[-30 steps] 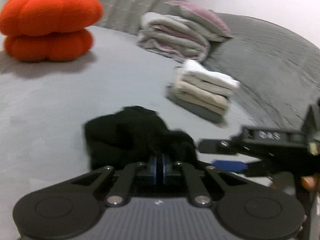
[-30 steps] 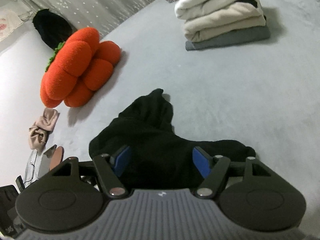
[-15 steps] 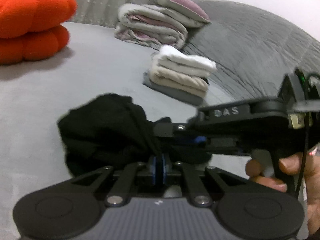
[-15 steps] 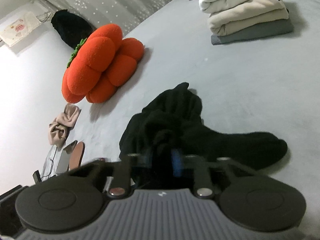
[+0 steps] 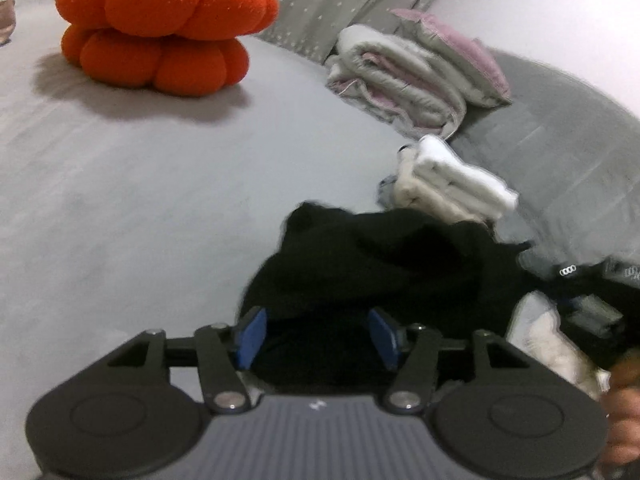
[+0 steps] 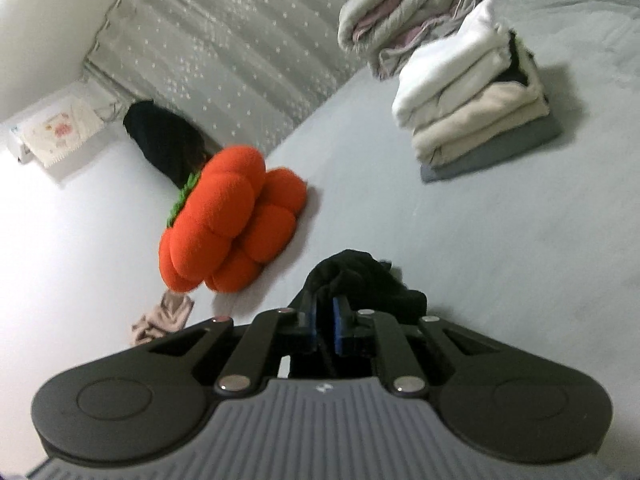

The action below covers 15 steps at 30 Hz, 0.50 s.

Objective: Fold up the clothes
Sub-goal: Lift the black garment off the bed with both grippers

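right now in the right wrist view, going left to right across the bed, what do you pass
beige crumpled cloth → orange pumpkin cushion → black garment pinched in the right gripper → stack of folded clothes

- Soft, even indoor light; the orange cushion (image 5: 160,24) casts a faint shadow.
- Motion blur at right of left view.
- Fisheye bending, dark corners.

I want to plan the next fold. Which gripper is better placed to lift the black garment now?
Right, probably. The right gripper is shut on the black garment; its jaws have just been closing. The left gripper has just been opening and only straddles it.
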### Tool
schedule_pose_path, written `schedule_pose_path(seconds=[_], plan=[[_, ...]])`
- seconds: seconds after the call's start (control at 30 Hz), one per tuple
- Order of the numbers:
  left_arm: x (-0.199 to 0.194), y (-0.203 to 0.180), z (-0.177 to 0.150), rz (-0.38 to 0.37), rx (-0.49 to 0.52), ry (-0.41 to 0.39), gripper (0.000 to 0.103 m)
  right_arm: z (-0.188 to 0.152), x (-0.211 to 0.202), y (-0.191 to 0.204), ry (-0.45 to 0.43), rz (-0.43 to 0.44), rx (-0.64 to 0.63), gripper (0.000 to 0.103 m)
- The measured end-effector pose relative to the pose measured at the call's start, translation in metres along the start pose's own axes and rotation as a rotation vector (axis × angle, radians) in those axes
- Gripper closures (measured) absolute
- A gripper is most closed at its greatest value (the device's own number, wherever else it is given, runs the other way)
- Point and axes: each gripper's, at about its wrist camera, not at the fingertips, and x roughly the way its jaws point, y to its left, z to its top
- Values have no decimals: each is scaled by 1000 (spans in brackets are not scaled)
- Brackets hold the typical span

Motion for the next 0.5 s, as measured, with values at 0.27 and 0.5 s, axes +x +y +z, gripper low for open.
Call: schedule_pose_path(seconds=[0.27,0.5], plan=[[24,2,-4,89,3,66,49,11,-17,-12,-109,-223,-81,92],[32,0,-9,93,-23,52,96,13,-11,-34,-65,-341,-69,92]])
